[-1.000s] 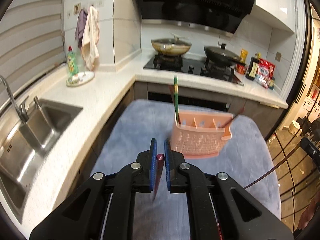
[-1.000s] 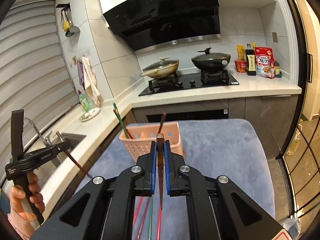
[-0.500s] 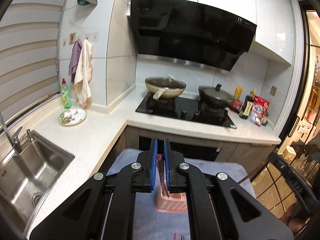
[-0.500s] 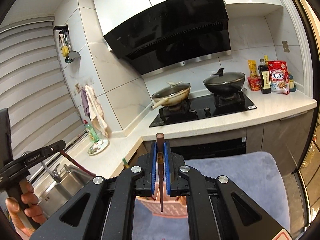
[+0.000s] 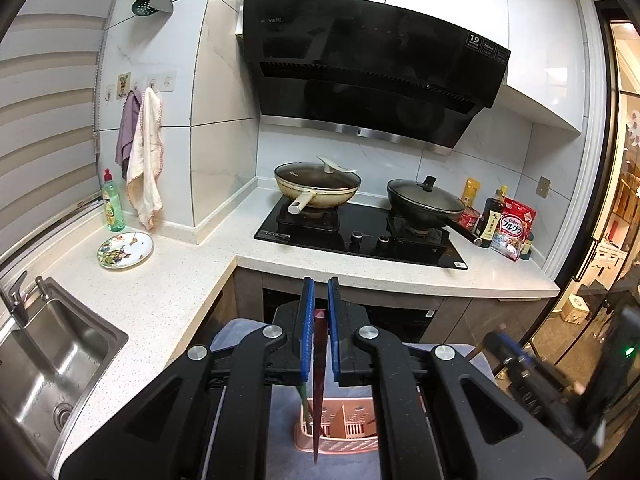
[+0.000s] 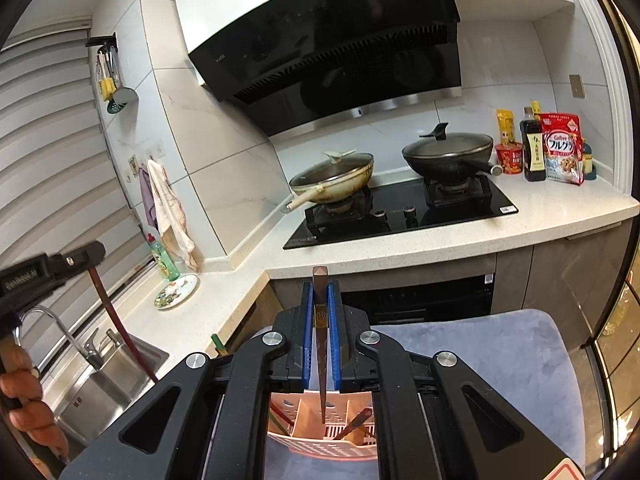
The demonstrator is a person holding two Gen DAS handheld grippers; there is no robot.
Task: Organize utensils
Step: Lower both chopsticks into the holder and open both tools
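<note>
The left gripper (image 5: pixel 318 312) is closed on a dark red chopstick (image 5: pixel 319 384) that hangs down between its blue pads, with the tip over the pink utensil basket (image 5: pixel 340 442). The right gripper (image 6: pixel 319 308) is clamped on a brown chopstick (image 6: pixel 321 344), which points down into a compartment of the same basket (image 6: pixel 320 444). The basket stands on the desk, which is covered with a grey-blue cloth (image 6: pixel 472 344). Another brown chopstick (image 6: pixel 354 424) leans inside the basket, and a green one (image 6: pixel 218 342) shows at its left side.
</note>
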